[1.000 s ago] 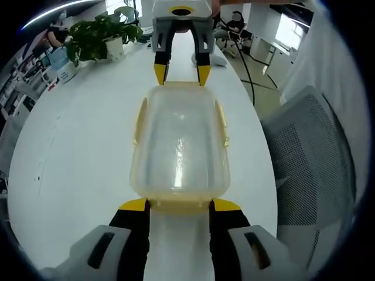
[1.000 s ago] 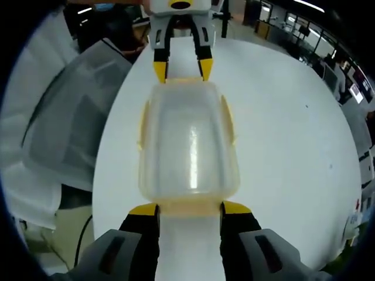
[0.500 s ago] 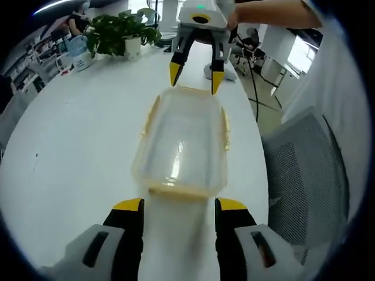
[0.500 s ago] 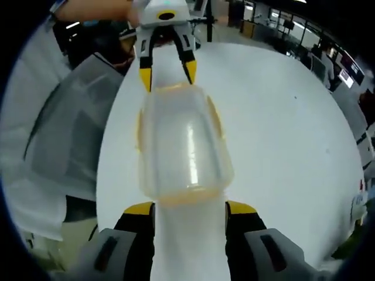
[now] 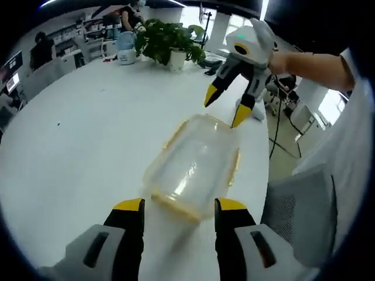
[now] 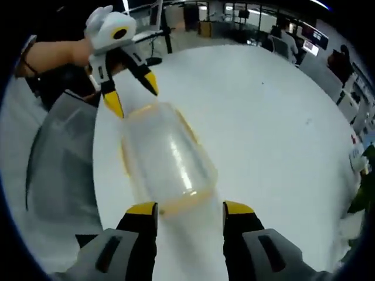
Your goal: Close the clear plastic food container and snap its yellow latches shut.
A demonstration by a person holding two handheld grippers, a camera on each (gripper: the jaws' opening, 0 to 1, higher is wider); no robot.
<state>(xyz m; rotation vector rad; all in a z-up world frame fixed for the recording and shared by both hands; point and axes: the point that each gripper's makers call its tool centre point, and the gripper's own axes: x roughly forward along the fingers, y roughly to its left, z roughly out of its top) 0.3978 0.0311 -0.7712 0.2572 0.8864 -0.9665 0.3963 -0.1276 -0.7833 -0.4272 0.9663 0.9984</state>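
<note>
Container (image 5: 196,170) of clear plastic lies closed on the white table (image 5: 76,134), yellow latches (image 5: 235,168) along its edges. Left gripper (image 5: 179,206) and right gripper (image 6: 190,205) both gape empty, clear of it.

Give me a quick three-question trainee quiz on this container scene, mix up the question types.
1. True or false: the left gripper is clamped on the clear container.
2. What stands at the far end of the white table in the left gripper view? A) potted plant B) laptop C) stack of plates
3. Fill in: the container's latches are coloured ____.

Key: 1 false, both the left gripper and the right gripper have their fingers spread, apart from the container. 2 A, the potted plant. 3 yellow, see the side latch.
</note>
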